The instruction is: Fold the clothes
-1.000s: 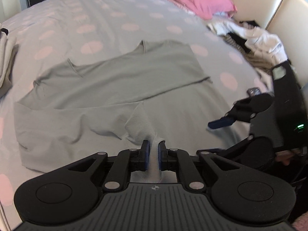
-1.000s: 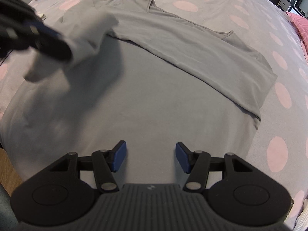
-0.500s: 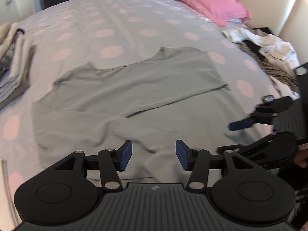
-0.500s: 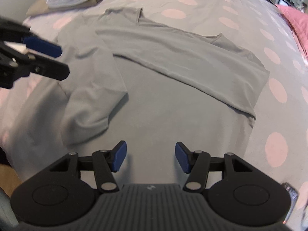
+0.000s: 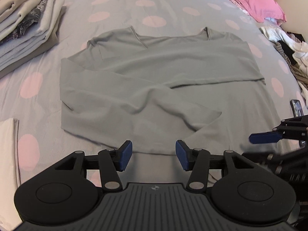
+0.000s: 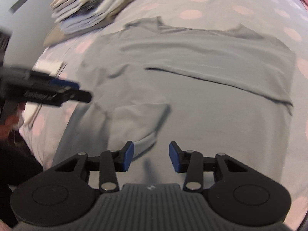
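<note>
**Grey shirt lies half-folded, both grippers empty**

While the grey shirt [image 5: 154, 73] lies flat on the spotted bedspread [image 5: 123, 2], neither gripper touches it. Taking the shirt as the landmark: its neckline points away from both cameras, its far half is folded over in a long straight band, and one sleeve [image 5: 184, 113] is laid diagonally across the near part of the body, ending in a blunt cuff. The same sleeve [image 6: 138, 119] shows in the right wrist view, pale and slightly rumpled.

The left gripper [image 5: 154, 156] hangs just off the shirt's near hem, its blue pads spread wide with nothing between them. The right gripper [image 6: 151, 156] hangs above the shirt's near part, beside the sleeve's cuff, and its fingers are likewise parted and empty. Each gripper appears at the edge of the other's view; the left one is blurred in the right wrist view.

Beyond the shirt's far left corner sits a stack of folded clothes [image 5: 25, 25]. Beyond its far right corner lies a pink pillow [image 5: 256, 2], and to the shirt's right a heap of unfolded laundry [image 5: 284, 46]. A pale folded cloth [image 5: 7, 169] lies near the shirt's near left corner. A small dark object [image 5: 296, 108], too small to identify, rests to the right of the shirt.
</note>
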Motion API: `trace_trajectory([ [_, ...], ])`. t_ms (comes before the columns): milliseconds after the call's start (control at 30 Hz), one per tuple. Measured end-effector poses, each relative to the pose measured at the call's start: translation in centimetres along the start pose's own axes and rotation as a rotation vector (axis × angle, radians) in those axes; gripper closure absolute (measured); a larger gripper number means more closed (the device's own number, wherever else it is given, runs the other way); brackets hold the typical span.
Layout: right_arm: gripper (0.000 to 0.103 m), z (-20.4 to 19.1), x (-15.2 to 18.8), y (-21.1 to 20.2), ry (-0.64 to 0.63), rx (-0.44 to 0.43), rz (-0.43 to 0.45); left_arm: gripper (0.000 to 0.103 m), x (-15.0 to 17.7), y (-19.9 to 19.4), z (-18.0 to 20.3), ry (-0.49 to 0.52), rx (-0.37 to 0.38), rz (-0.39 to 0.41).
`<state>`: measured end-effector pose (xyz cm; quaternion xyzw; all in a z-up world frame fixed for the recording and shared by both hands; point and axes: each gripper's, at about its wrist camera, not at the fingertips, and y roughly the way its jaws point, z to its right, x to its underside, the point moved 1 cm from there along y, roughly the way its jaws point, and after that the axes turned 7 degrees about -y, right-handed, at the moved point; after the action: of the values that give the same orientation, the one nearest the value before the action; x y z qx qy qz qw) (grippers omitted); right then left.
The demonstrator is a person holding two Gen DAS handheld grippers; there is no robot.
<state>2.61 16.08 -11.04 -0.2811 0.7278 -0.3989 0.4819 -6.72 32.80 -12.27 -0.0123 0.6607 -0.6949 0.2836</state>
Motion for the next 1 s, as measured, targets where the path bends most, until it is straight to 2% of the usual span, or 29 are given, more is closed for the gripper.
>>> trace_trajectory([
  [100, 0.057, -2.3, -0.2, 0.5, -0.087, -0.002, 0.002, 0.055, 0.4, 0.3, 0.2, 0.014, -0.006, -0.018],
  [200, 0.055, -3.9, -0.3, 1.1, -0.121, -0.019, 0.005, 0.055, 0.7, 0.7, 0.4, 0.031, -0.009, -0.036],
  [400, 0.053, -5.1, 0.2, 3.3, -0.19, 0.002, -0.036, 0.055, 1.2, 1.1, 0.9, 0.059, -0.019, -0.056],
  [467, 0.06, -4.6, 0.5, 4.0, -0.172, 0.007, -0.067, 0.055, 1.2, 1.2, 1.0, 0.064, -0.021, -0.06],
  [500, 0.075, -4.3, 0.7, 4.3, -0.157, 0.0, -0.081, 0.055, 1.2, 1.2, 1.0, 0.066, -0.02, -0.062],
  [533, 0.079, -4.0, 0.8, 4.6, -0.142, -0.007, -0.092, 0.055, 1.2, 1.3, 1.1, 0.067, -0.021, -0.063],
  [633, 0.084, -3.9, 0.9, 4.4, -0.127, -0.01, -0.085, 0.055, 1.2, 1.2, 1.2, 0.072, -0.023, -0.061],
  [767, 0.093, -4.1, 0.2, 2.9, -0.133, -0.001, -0.03, 0.055, 1.1, 1.3, 1.2, 0.068, -0.029, -0.06],
  [800, 0.096, -3.9, -0.1, 2.4, -0.13, 0.011, -0.014, 0.055, 1.1, 1.3, 1.1, 0.066, -0.03, -0.059],
  [1000, 0.096, 0.6, -1.3, 0.3, 0.005, 0.137, 0.053, 0.055, 1.1, 1.2, 1.1, 0.064, -0.035, -0.059],
])
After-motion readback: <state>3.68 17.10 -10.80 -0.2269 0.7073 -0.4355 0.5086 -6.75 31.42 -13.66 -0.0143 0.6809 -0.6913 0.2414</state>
